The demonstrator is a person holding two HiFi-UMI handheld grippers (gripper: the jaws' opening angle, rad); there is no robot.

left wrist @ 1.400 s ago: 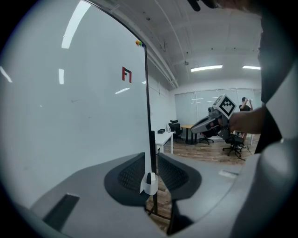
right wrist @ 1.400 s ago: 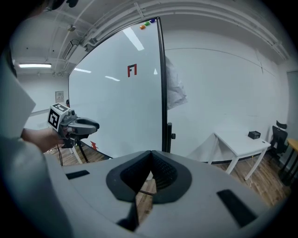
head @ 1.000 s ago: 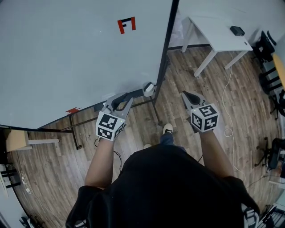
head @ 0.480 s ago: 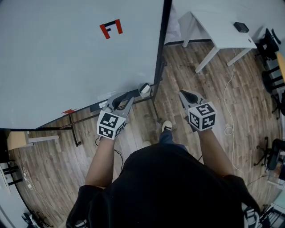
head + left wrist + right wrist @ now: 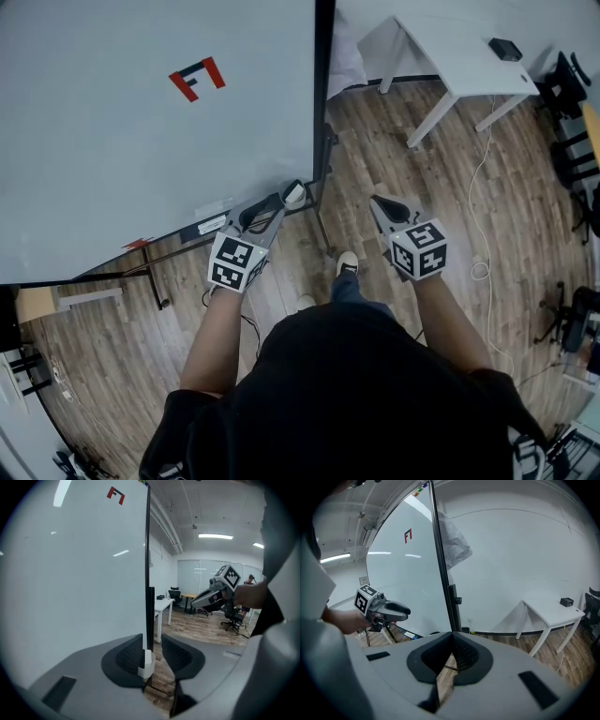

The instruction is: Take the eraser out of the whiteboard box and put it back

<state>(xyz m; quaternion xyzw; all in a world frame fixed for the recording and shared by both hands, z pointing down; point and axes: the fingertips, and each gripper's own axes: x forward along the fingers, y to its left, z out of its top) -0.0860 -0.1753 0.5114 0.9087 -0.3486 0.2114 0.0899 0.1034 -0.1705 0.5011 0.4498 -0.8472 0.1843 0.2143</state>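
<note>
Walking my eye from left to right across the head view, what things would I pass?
red-and-black mark → left gripper → shoe → right gripper → small black box → office chair

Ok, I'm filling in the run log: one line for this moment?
left gripper: fingers just opening, white box between them, not gripped | right gripper: shut, empty | eraser: not seen

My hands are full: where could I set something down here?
The white table is bare except a small black device at one end. Wood floor between it and the whiteboard is open. Crowded: chairs at the right edge, a cable nearby.
</note>
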